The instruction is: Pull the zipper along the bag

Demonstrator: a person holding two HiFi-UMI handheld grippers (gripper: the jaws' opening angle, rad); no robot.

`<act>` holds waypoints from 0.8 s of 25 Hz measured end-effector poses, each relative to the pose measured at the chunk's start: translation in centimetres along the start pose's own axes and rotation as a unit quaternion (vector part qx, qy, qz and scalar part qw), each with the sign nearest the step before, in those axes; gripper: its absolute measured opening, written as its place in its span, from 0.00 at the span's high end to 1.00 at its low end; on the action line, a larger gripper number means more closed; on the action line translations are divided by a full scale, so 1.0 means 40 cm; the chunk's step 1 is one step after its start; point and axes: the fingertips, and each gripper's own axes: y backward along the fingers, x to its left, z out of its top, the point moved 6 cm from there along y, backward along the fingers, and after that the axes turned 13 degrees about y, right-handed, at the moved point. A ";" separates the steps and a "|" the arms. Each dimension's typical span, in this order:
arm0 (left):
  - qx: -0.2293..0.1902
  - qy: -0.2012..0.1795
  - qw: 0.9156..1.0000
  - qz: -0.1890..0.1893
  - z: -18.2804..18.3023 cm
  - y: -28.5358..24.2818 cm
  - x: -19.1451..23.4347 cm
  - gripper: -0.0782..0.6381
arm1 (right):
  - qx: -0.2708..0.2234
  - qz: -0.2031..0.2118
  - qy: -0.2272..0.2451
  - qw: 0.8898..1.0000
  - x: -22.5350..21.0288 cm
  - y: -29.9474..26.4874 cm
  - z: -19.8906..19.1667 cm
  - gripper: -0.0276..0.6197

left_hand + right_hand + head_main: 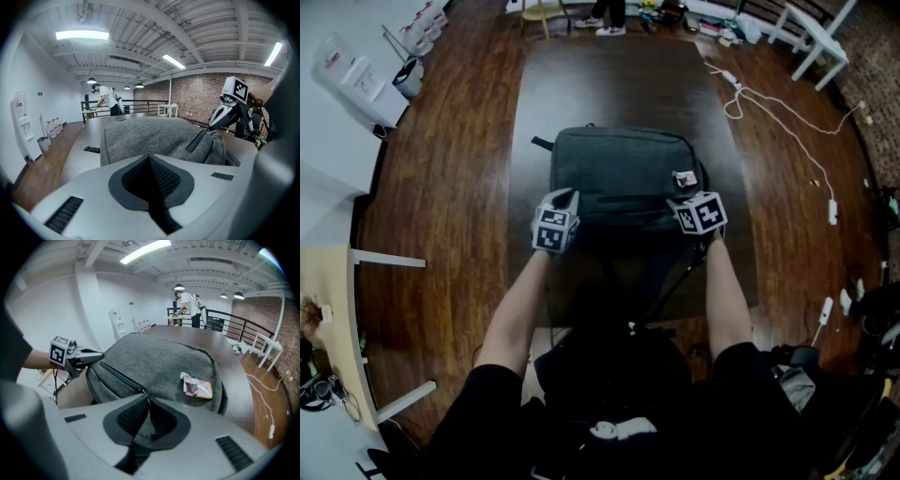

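Our right gripper [147,400] pinched the pull [143,391] at the right end of the zipper [119,376]. The zipper ran leftward along the near edge of the bag [623,173] on the table [581,75], towards our left gripper [150,158], its jaws closed at that corner.

A dark table [614,80] stands on a wooden floor [450,187], with a white cable [759,93] trailing over the boards to its right and a white table [817,37] in the far right corner. At the far left is a water dispenser [358,77], at the near left a pale desk [333,300]. A person [108,98] bends over a stand at the far end, before a black railing [140,104].
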 end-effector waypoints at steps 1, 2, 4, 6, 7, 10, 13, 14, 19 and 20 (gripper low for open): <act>0.000 0.000 1.000 0.001 0.000 -0.001 0.001 0.89 | -0.004 0.003 -0.004 1.000 0.000 -0.001 -0.002 0.91; 0.000 -0.001 1.000 0.003 -0.001 -0.001 0.001 0.89 | -0.010 0.006 -0.008 1.000 0.001 0.000 -0.004 0.91; -0.002 -0.003 1.000 0.006 -0.004 -0.001 0.000 0.89 | -0.025 0.012 -0.022 0.999 0.002 0.007 -0.012 0.91; -0.005 -0.006 1.000 0.010 -0.004 0.000 -0.001 0.89 | -0.021 0.000 -0.037 0.999 -0.008 0.023 -0.030 0.92; -0.006 -0.008 1.000 0.011 -0.004 0.000 -0.001 0.89 | -0.006 -0.015 -0.036 0.999 -0.017 0.033 -0.045 0.95; -0.006 -0.012 1.000 0.021 -0.005 0.000 0.002 0.89 | 0.027 -0.046 -0.036 0.998 -0.036 0.068 -0.102 0.95; -0.008 -0.004 0.999 0.036 -0.006 0.001 -0.001 0.89 | 0.016 -0.054 -0.060 0.997 -0.028 0.089 -0.132 0.95; -0.010 0.001 0.999 0.042 -0.006 0.002 -0.003 0.89 | 0.015 -0.055 -0.061 0.997 -0.019 0.090 -0.136 0.95; -0.001 0.008 0.997 0.080 -0.013 0.017 -0.026 0.89 | 0.018 -0.049 -0.064 0.997 0.056 0.075 -0.149 0.95; 0.004 0.005 0.996 0.088 -0.015 0.020 -0.036 0.89 | 0.018 -0.049 -0.069 0.996 0.068 0.073 -0.153 0.95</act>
